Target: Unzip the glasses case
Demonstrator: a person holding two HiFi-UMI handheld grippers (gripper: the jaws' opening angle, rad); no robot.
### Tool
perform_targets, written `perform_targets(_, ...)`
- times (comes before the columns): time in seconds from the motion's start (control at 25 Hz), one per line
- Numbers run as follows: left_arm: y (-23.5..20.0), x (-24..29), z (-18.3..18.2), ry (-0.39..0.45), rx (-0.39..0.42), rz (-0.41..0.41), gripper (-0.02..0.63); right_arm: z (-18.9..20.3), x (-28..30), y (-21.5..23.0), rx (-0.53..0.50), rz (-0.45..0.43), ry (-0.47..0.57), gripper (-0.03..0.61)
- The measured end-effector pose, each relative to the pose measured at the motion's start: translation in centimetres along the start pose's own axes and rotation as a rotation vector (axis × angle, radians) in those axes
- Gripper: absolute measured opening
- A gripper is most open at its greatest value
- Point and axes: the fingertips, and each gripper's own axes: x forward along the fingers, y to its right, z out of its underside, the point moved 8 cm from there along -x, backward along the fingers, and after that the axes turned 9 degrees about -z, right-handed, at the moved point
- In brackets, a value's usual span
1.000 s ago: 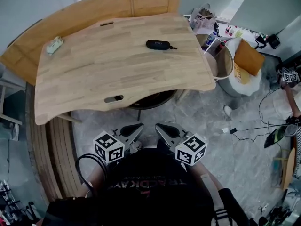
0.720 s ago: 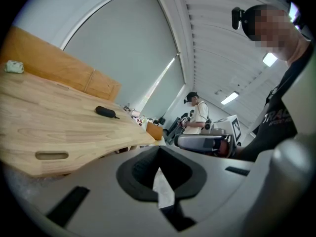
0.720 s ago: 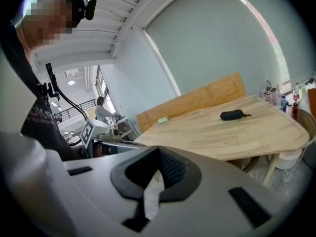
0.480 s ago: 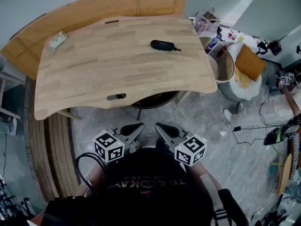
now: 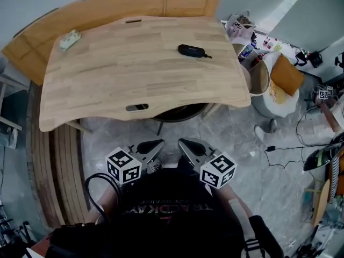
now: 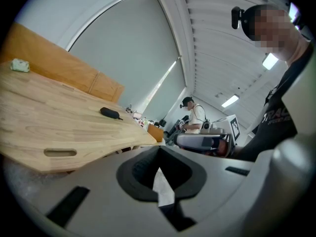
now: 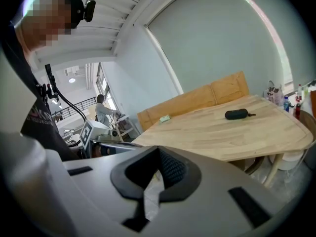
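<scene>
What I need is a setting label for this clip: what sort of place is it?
Likely a workshop or lab, not a home: a large wooden table, loose cables on the floor, another person in the background.

We are holding the right gripper [image 7: 157, 168] with its jaws pressed together and nothing between them, well short of the wooden table [image 7: 212, 132]. The black glasses case [image 7: 236, 114] is lying toward the table's right side, and a small pale packet [image 7: 165, 118] is sitting at its far left end.
</scene>
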Motion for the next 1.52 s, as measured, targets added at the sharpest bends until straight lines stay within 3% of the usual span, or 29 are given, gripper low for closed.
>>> perform_targets(0.4,-1.4,-1.3,-0.2,0.034,-0.019,-0.021,0.011,-1.4,1.2,0.3,-0.019,0.018,0.014,0.015)
perform_targets(0.8,-3.1,-1.4,-1.2,0.069,-0.053,-0.113,0.011,-3.0,3.5,2.9,-0.027,-0.048,-0.014,0.015)
perform_targets(1.16,-4.1,3.4,-4.5,0.121,-0.108,-0.189,0.011,-7.1,3.6,9.5,-0.047,-0.102,-0.074,0.015)
perform_targets(1.52,-5.3,8.6,-7.6,0.096,-0.139,-0.234,0.011,-11.2,3.4,19.2,-0.079,-0.045,-0.103,0.015)
